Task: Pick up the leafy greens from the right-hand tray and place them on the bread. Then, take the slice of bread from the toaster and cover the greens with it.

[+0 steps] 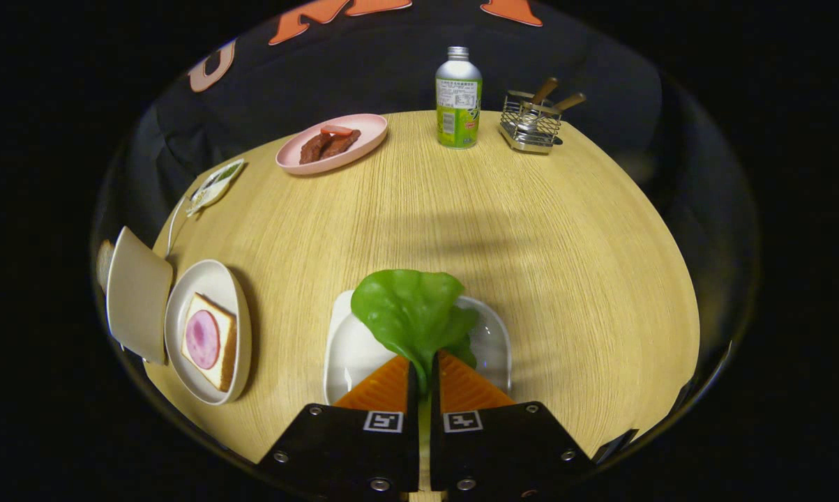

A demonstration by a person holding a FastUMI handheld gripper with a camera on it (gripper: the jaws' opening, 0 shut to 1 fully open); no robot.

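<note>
Gripper [422, 369] fingers are pinched tight on the lettuce leaf [411, 314] at its stem end; leaf fans out just ahead of the tips, over the white tray [492, 341]. We judge the grab done, carry next. Bread w/ ham [210, 340] sits on a plate [213, 279] well off to our left, toaster [139, 296] just beyond it. We'd lift straight up first, keep the pinch firm, swing left slowly & lower the leaf flat over the ham before letting go.
</note>
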